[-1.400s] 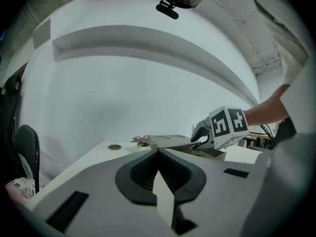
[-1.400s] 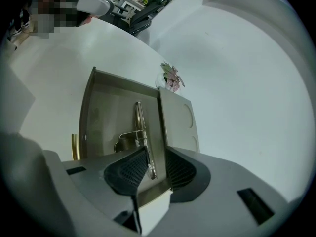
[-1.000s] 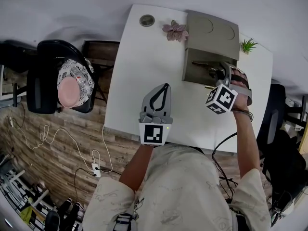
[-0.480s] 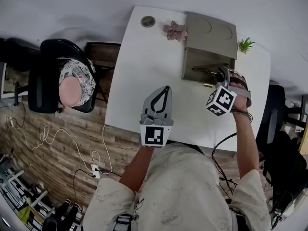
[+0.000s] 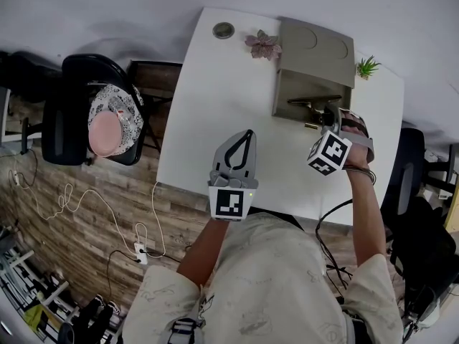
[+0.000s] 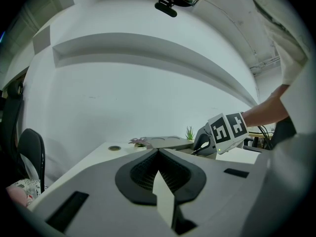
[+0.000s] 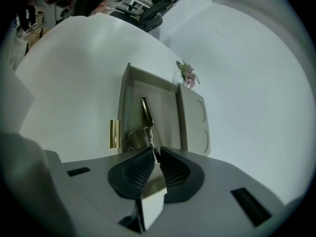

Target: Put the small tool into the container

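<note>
We count two grippers over one white table (image 5: 208,113). The right gripper (image 5: 331,110) (image 7: 154,154) tilts down over the near edge of the single container (image 5: 277,99) (image 7: 123,107), an olive-grey box whose lid (image 5: 315,45) lies folded back and shows two round recesses. One small tool (image 5: 315,100) (image 7: 146,117), a slim metal piece, lies lengthwise inside the container. Its near end runs in between the right jaws, which have just been closing and now appear to pinch it. The left gripper (image 5: 247,133) (image 6: 158,151) hovers well apart from the box, its jaws together on nothing. At the table's far edge we see one dark round disc (image 5: 223,29), one pink flower (image 5: 262,44) and one small green plant (image 5: 368,67). One brass latch (image 5: 310,127) (image 7: 114,134) sits on the container's near wall.
</note>
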`<state>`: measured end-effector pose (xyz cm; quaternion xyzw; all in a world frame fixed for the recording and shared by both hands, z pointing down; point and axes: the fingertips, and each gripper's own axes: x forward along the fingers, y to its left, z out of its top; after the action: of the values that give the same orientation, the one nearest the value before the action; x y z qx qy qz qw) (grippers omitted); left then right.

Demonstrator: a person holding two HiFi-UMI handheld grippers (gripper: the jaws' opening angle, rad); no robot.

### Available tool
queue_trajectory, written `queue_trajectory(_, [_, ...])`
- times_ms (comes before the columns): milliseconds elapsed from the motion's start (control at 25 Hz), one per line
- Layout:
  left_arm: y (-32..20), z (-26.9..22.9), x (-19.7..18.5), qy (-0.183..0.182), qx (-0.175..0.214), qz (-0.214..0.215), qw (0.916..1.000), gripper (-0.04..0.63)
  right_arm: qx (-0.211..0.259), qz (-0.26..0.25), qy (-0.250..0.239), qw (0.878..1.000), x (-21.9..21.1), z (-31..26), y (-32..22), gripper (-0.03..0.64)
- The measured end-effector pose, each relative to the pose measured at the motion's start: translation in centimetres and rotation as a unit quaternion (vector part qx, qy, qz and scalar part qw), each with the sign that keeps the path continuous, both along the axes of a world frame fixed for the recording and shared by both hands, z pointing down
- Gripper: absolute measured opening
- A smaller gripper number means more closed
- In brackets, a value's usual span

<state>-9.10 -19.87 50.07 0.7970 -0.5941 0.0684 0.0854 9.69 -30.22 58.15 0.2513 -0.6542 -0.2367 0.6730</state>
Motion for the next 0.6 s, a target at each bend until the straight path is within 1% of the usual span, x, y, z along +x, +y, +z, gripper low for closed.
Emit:
queue_trajectory(200, [-0.3,0.1,-0.1,0.001,-0.002,0.001,1.0000,0.005,0.013,-0.001,0.002,1.000,-0.8,0.0,-1.0,0.040])
queue_trajectory(600, [-1.6,0.5,-0.5,0.005,-0.004,0.004,1.0000,0.005,0.034,0.000,0.012,0.999,-1.5,0.6,-4.0,0.043])
